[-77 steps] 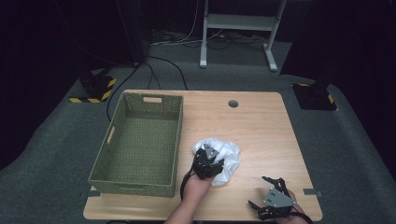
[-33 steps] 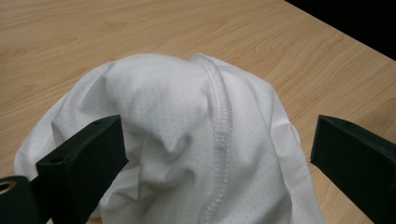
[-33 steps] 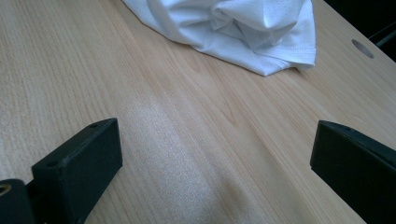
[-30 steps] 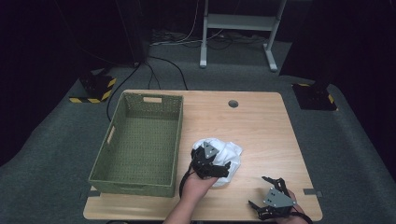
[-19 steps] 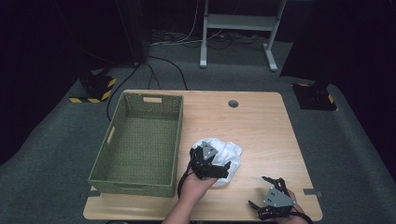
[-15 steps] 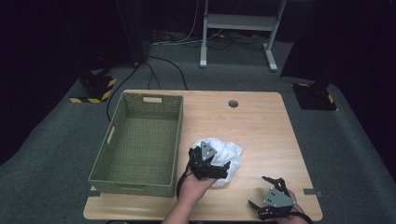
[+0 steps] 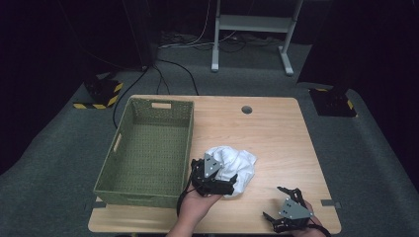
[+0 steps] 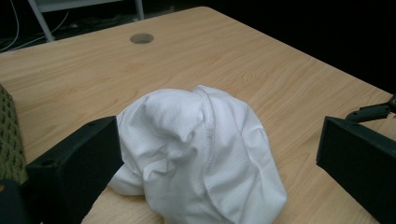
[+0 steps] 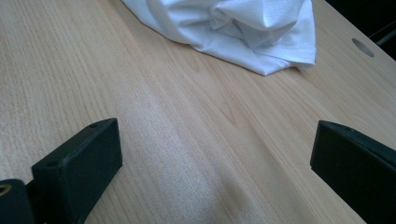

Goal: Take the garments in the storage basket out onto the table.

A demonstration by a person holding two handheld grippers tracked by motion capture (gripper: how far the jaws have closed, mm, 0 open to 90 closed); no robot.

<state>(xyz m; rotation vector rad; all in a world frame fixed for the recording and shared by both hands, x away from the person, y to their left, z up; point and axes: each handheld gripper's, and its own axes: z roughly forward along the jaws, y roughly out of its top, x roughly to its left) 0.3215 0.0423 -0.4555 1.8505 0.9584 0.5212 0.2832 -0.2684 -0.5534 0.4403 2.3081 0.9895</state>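
High view: white cloth bunched on the table, lower centre of frame, just right of the green basket, which looks empty. Judging by that, nothing is stowed yet; grab and transfer are both left to do. Left gripper sits at the cloth's lower-left edge, touching or nearly so. Right gripper is at lower right, well apart from the cloth, over bare wood.

Left gripper view: jaws spread wide, cloth fills centre and bottom between them, left jaw about at the fabric, right jaw clear of it. Not clamped. Basket corner at left edge.

Right gripper view: jaws wide, holding nothing, only table between them. Cloth lies at top centre, far ahead of the jaws.
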